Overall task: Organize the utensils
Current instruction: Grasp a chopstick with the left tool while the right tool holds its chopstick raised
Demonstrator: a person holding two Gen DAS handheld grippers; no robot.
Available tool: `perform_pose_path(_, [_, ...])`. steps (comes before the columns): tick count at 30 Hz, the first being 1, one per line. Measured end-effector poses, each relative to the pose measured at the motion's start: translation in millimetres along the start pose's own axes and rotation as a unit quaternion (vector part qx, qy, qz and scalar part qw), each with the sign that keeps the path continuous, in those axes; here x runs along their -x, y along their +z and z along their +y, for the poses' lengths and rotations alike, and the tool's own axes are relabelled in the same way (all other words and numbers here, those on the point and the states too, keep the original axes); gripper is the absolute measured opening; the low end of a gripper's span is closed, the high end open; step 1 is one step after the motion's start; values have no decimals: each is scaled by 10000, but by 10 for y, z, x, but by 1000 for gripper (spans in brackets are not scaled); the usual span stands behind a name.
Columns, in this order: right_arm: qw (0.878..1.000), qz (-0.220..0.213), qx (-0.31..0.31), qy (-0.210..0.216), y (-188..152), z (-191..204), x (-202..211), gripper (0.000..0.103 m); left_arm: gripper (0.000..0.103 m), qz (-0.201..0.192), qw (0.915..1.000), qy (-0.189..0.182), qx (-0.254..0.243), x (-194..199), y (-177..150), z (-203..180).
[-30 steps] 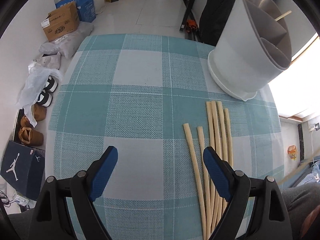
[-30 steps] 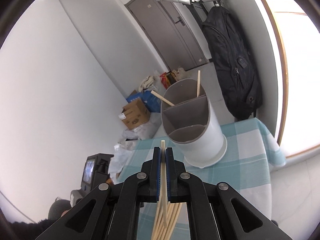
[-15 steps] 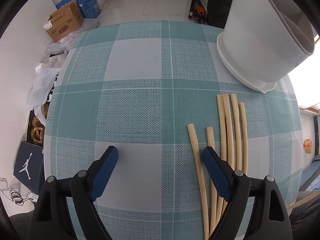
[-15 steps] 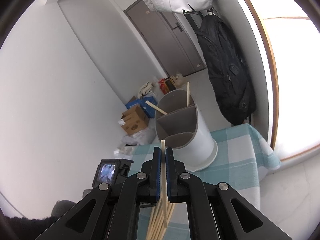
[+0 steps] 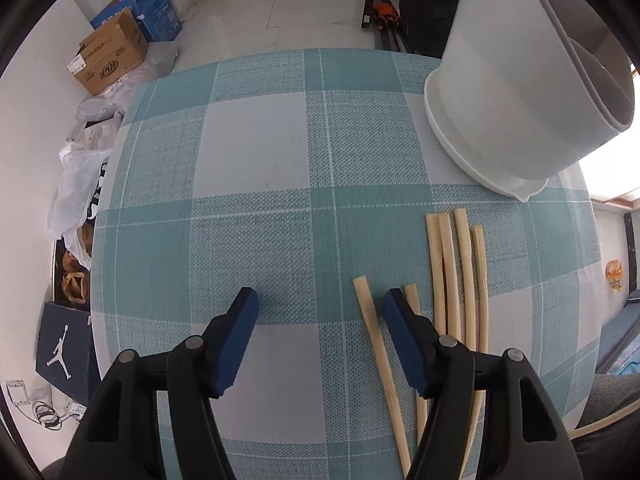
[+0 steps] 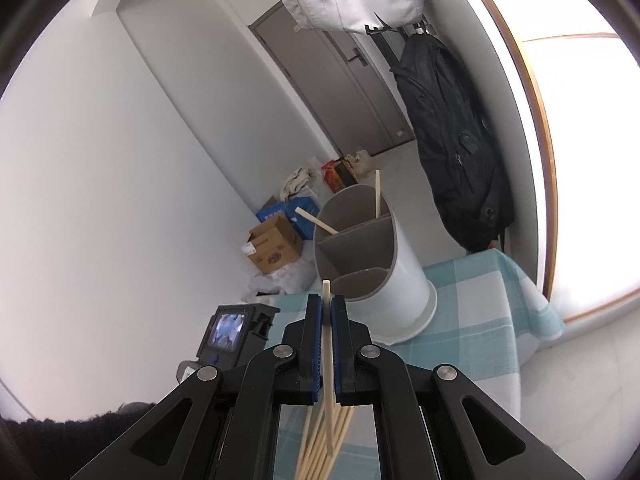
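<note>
Left wrist – chopstick point(image 5: 382, 360) just inside rt fingertip point(image 5: 394, 310)

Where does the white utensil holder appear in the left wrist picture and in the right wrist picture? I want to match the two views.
Left wrist view: the white utensil holder is at the upper right, on the checked tablecloth, beyond the loose chopsticks.
Right wrist view: the holder is at centre, slightly right, just past the right gripper, with two chopsticks in it.
Shared landmark: the brown cardboard box on the floor.
</note>
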State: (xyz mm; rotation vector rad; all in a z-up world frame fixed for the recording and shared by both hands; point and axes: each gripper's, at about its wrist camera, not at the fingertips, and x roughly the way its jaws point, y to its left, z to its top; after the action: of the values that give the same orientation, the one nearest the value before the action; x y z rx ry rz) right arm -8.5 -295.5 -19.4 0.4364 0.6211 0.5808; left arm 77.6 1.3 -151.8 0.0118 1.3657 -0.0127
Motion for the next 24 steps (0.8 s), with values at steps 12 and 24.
perform_pose_path(12, [9999, 30, 5, -100, 6, 1, -16, 4, 2, -206, 9994, -274, -57, 84, -73, -94])
perform_pose_path(24, [9996, 2, 119, -273, -43, 63, -71, 4, 2, -1894, 9756, -957, 561, 886, -292, 195])
